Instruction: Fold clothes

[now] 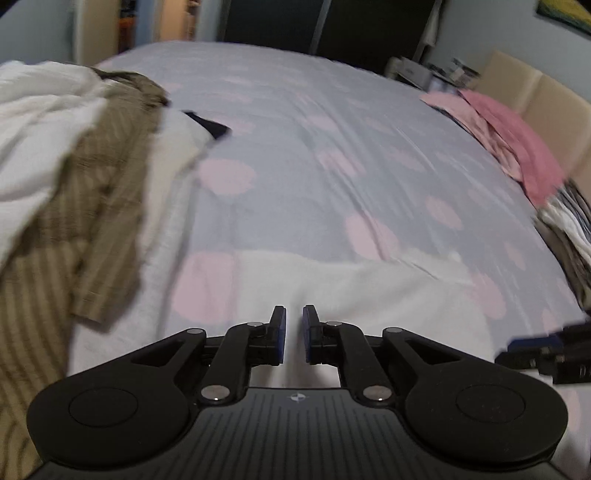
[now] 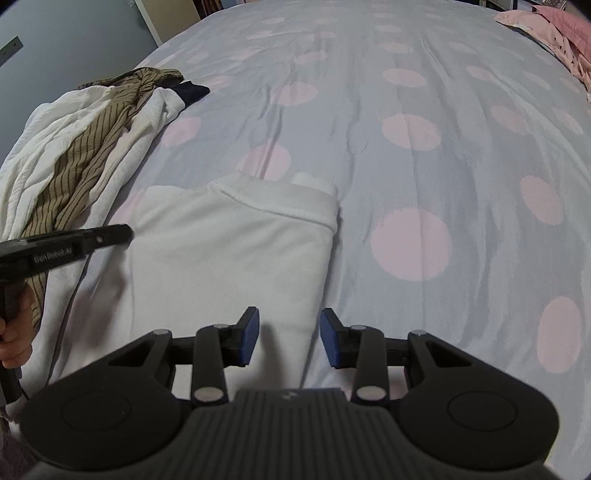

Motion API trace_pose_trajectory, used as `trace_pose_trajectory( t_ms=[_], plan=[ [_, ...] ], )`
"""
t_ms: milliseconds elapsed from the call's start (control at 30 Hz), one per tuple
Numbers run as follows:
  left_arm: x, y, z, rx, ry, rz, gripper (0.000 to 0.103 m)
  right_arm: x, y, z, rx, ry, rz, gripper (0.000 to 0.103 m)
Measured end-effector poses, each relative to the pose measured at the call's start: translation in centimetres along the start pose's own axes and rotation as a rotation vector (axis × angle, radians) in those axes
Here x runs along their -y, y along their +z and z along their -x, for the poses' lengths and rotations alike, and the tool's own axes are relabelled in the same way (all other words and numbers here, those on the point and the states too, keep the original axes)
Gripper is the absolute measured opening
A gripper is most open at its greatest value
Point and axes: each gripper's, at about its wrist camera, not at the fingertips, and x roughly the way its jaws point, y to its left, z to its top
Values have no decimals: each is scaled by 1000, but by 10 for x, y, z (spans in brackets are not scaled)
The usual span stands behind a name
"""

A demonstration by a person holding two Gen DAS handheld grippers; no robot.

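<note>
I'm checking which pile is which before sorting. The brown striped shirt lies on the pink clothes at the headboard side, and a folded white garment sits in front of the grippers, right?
Not quite. The brown striped shirt lies on the white clothes pile, across the bed from the pink clothes, as the right wrist view shows. The folded white garment does sit in front of the grippers.

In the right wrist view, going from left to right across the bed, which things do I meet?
Left tool → heap of white and striped clothes → folded white garment → pink clothes at the far right.
</note>
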Motion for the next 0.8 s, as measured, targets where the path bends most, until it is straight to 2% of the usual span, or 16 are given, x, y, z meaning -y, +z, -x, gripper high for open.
trace_pose_trajectory(
  t_ms=[100, 167, 333, 433, 533, 733, 767, 800],
  plan=[
    [-10, 4, 14, 10, -17, 42, 11, 1, -1, -1, -5, -1, 6, 40],
    [-9, 2, 24, 0, -40, 26, 12, 2, -2, 1, -4, 6, 9, 40],
    [6, -25, 42, -47, -50, -70, 43, -4, -9, 7, -5, 47, 51, 39],
    [12, -40, 42, -95, -52, -93, 43, -10, -16, 6, -18, 41, 85, 39],
    [14, -51, 35, -103, -38, -107, 43, -13, -21, 3, -34, 45, 93, 39],
    [0, -37, 9, -45, -76, 31, 42, -26, -19, -1, -41, 48, 107, 39],
    [-1, -34, 6, -49, -88, 43, 41, -28, -18, -1, -37, 47, 113, 39],
    [-1, -33, 3, -60, -97, 46, 29, -30, -16, 0, -34, 48, 115, 39]
  ],
)
